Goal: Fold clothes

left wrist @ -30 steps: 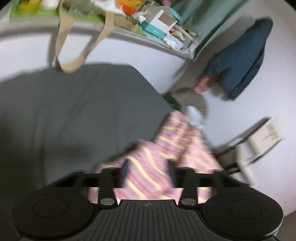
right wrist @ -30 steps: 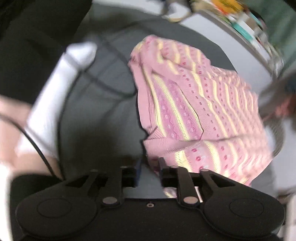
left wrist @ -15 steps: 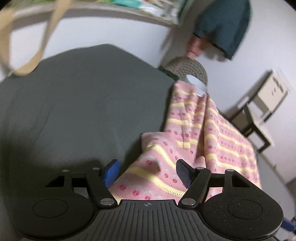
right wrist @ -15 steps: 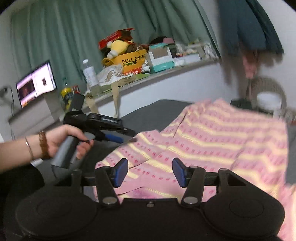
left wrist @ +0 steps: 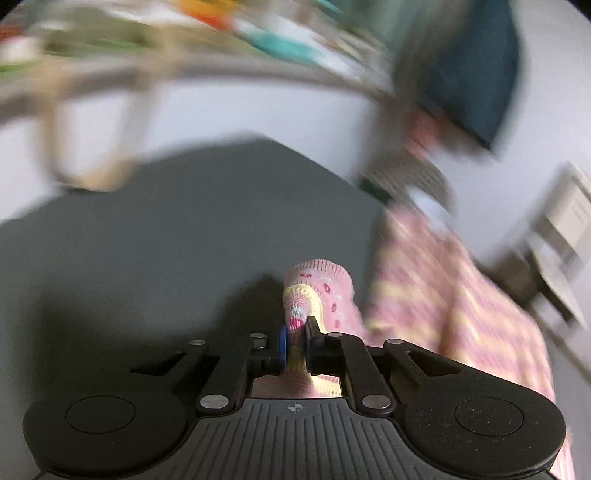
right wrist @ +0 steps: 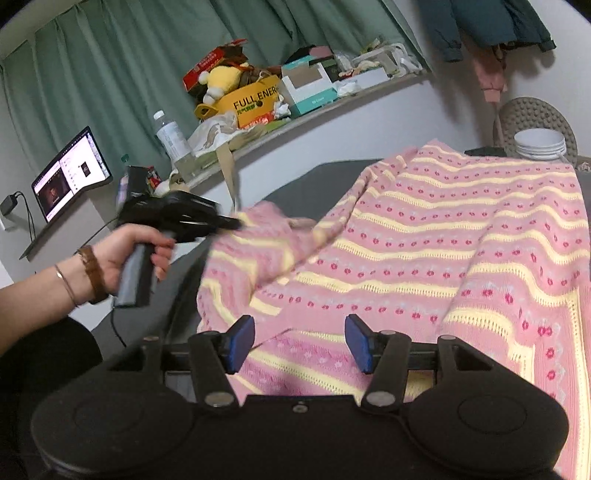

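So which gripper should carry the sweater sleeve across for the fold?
Left. The left gripper is already clamped on the sleeve; the right gripper hangs open over the sweater, holding nothing.

I see green curtains [right wrist: 110, 74] hanging behind a long cluttered shelf [right wrist: 332, 107]. Left of that shelf, a lit laptop [right wrist: 70, 173] sits on a lower ledge. Right of it, dark jackets [right wrist: 487, 26] hang on the pale wall [right wrist: 443, 110], above a woven chair [right wrist: 532, 114] holding white bowls [right wrist: 539, 144].

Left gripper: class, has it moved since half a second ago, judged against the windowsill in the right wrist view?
Yes. The left gripper has risen toward the windowsill, lifting the sweater's sleeve.
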`<state>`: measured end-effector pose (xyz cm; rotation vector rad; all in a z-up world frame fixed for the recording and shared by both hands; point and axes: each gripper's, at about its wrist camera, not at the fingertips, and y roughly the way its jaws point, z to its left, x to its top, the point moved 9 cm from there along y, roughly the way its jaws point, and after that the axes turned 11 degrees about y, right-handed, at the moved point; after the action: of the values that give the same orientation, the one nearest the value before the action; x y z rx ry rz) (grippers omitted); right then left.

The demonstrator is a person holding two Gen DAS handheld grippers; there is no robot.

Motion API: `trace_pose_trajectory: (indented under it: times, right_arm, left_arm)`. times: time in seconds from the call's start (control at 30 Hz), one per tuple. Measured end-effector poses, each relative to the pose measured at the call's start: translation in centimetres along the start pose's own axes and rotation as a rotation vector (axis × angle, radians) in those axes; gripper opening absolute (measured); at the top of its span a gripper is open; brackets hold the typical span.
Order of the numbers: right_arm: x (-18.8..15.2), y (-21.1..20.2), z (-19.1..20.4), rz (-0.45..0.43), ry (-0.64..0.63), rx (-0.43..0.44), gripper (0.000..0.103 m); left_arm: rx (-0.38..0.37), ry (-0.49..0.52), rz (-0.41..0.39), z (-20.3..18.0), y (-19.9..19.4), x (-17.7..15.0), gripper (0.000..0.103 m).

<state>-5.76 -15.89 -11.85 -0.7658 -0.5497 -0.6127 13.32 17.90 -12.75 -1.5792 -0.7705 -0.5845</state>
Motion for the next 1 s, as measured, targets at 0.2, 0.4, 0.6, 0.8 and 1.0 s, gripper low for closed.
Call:
trace_pose_trajectory:
  times: [0.2,0.4,0.6,0.8,1.0]
  right_arm:
    - [-1.3,1.3,0.2,0.061,-0.049,-0.036,0.055]
    - [-1.7,1.5,0.1,0.073,-0.111,-0.086,0.059]
    - [2.1,-2.9,-3.0,-0.079,-0.116,-0.275,0.068]
    - [5.4,-12.3,-14.7,-0.208,0.230,-0.668,0.065]
    - [2.8,-16.8,-19.9,-0.096,0.505,-0.558,0.053]
  left_arm:
    - [0.239,-0.434,0.035,10.1,-2.7,-3.8,0.009]
    - [0.284,-0.352,0.071,8.9,-2.6,-4.1,0.010]
    - [0.309,-0.290,0.003,7.0,-3.9,-2.3,0.011]
    - [-0.022,-0.117,-0.145,-0.8,-6.0,0.7,0.085]
    - [-0.439,0.134,-0.079,-10.6,-6.0,-0.7,0.085]
